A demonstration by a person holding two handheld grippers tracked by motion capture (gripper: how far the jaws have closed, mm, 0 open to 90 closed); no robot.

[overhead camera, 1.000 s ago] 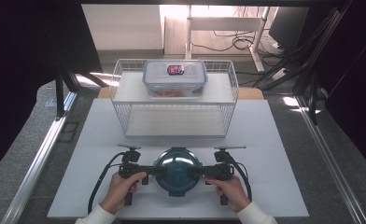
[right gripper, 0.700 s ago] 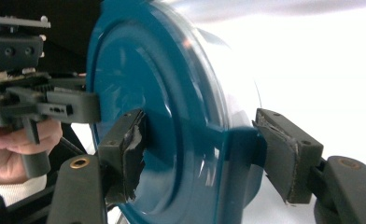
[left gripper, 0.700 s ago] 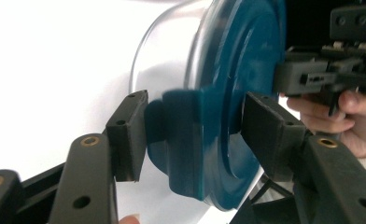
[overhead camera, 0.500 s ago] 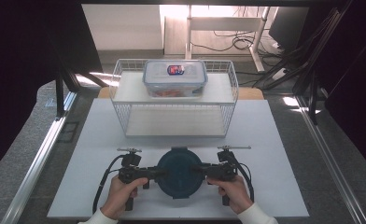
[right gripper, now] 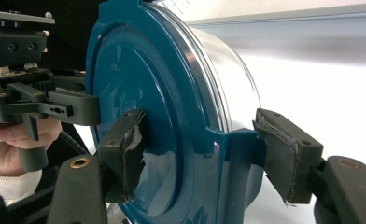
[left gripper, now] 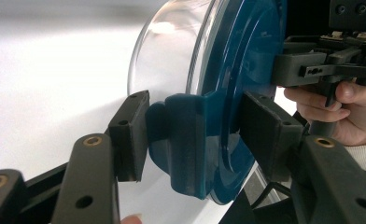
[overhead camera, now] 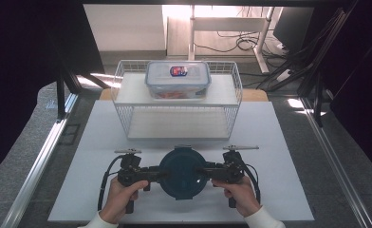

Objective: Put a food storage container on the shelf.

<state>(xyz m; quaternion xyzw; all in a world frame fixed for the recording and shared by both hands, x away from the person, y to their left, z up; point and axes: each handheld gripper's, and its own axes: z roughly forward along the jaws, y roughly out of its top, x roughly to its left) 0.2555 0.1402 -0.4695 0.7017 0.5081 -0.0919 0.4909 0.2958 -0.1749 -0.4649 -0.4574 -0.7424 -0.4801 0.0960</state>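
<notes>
I hold the round blue-lidded container [overhead camera: 182, 172] just above the white table [overhead camera: 288, 142], in front of the wire basket [overhead camera: 127, 118], my left gripper [overhead camera: 152, 174] and right gripper [overhead camera: 208, 172] each clamped on a lid latch.

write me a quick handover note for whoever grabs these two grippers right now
Left gripper: clamped on the left latch tab of the round container with the dark blue lid.
Right gripper: clamped on the right latch tab.
Container: carried between both over the white board, in front of the wire rack. A rectangular lidded box sits on the rack's top shelf.
Done: container gripped on both sides.
Left: probably set it in the rack; lower shelf looks free.
</notes>
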